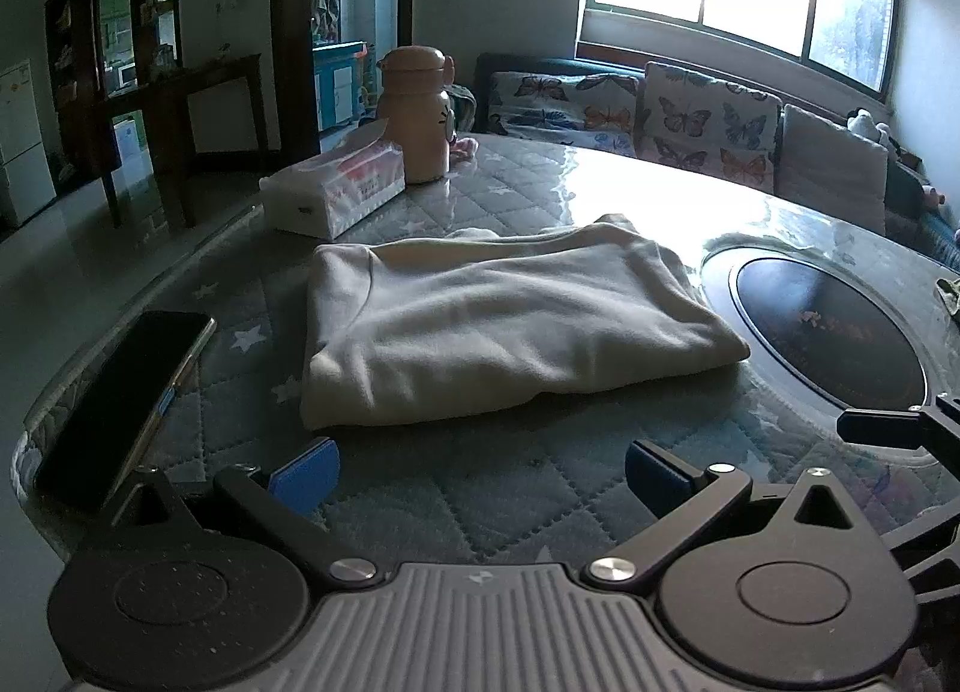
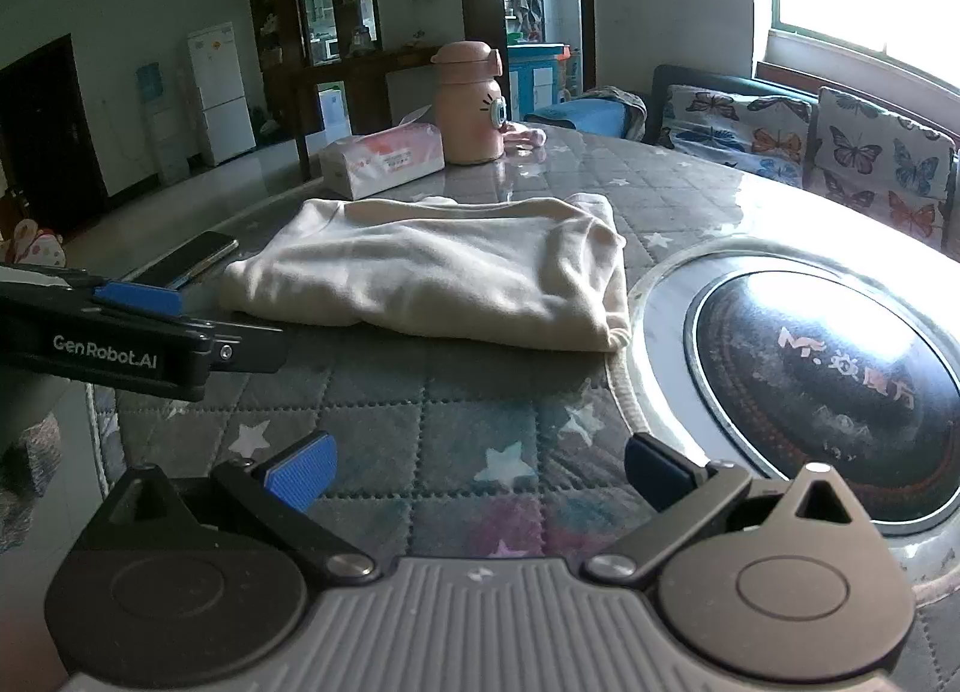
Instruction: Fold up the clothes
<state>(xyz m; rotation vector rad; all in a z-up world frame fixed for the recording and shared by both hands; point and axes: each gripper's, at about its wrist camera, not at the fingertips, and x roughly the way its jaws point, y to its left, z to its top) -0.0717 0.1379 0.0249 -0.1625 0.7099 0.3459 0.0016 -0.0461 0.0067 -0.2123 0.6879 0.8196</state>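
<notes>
From the left wrist view, the left tool (image 1: 480, 476) hangs low over the quilted tabletop (image 1: 480, 506) with its blue-padded fingers spread wide and nothing between them. Just beyond lies a cream garment (image 1: 498, 326), folded into a flat oblong whose long axis runs left to right across the view, its thick folded edge facing the tool. A dark phone (image 1: 126, 398) lies to its left, a tissue pack (image 1: 336, 191) and a pink bottle (image 1: 420, 116) stand behind it, and a round black hotplate (image 1: 828, 332) sits in the tabletop at right. From the right wrist view, the right tool (image 2: 480, 476) is likewise spread and empty over the star-patterned cloth, well short of the garment (image 2: 432, 278), which here stretches from near left to far right, one narrow end close by the hotplate (image 2: 828, 386). The left tool (image 2: 144, 326) juts in from the left edge
</notes>
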